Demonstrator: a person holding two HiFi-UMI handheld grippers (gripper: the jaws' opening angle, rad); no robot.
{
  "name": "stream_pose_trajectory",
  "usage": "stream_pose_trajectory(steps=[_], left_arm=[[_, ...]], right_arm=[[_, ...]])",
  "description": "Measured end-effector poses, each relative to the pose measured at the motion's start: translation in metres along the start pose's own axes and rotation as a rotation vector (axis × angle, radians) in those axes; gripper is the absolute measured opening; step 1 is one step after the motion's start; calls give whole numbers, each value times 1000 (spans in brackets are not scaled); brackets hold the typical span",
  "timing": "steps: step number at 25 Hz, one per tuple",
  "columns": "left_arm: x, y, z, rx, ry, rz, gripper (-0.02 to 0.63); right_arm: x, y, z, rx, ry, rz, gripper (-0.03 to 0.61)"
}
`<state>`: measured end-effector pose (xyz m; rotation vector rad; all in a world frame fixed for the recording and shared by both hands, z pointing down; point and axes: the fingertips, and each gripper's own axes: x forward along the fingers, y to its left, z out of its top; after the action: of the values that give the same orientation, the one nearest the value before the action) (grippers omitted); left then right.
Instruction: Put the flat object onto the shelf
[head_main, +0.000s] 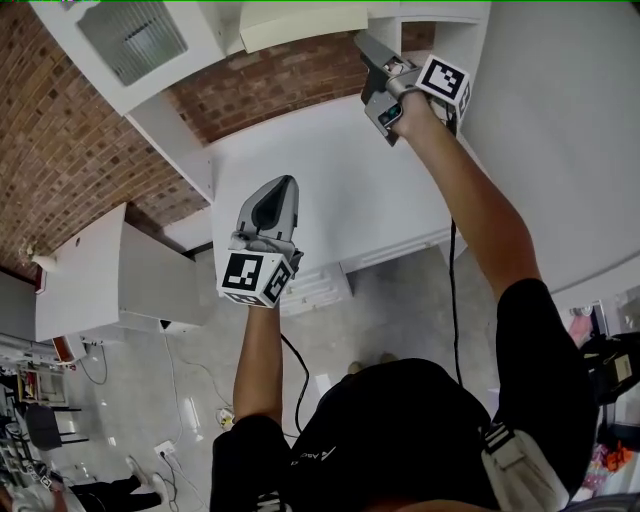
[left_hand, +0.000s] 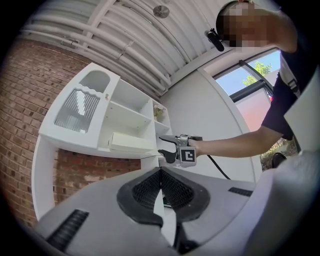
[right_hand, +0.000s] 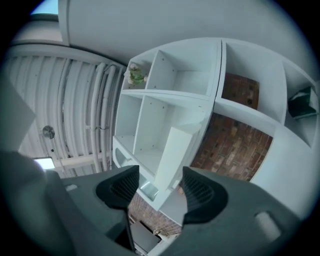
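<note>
The flat cream box (left_hand: 131, 142) lies flat on the bottom board of the white shelf unit (left_hand: 125, 112), in the open compartment just beside the ribbed-glass door (left_hand: 77, 107). In the head view its front edge (head_main: 300, 25) reaches the front of that board.

Your right gripper (left_hand: 162, 145) is raised to that shelf and pointed at the box's near end. Its jaws stand apart and released. The right gripper view shows the box (right_hand: 172, 155) in the gap between the pads (right_hand: 200, 192), with neither pad pressing on it.

Your left gripper (left_hand: 160, 172) is held lower, over the white counter (head_main: 330, 190) and well apart from the shelf. Its jaws are clenched together at the tips with nothing between them.

A small plant (right_hand: 135, 75) sits in an upper compartment, and a brick wall (head_main: 60, 150) shows behind the unit.
</note>
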<state>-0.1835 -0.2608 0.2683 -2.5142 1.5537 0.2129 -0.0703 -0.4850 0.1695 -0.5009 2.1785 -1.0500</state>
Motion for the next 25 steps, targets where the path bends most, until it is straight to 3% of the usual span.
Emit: stream_pose_trajectory(steps=[6, 12, 19, 25], left_arm=[[-3, -22, 13, -8, -19, -22, -2], [-8, -49, 30, -17, -46, -48, -2], [-11, -73, 39, -41, -55, -62, -2], [-16, -87, 38, -41, -36, -64, -2]], right_arm=[[-48, 32, -42, -140, 79, 72, 115], [-99, 81, -87, -460, 159, 220, -3], [-146, 117, -137, -831, 239, 289, -3], [-170, 122, -178, -1177, 294, 303, -3]])
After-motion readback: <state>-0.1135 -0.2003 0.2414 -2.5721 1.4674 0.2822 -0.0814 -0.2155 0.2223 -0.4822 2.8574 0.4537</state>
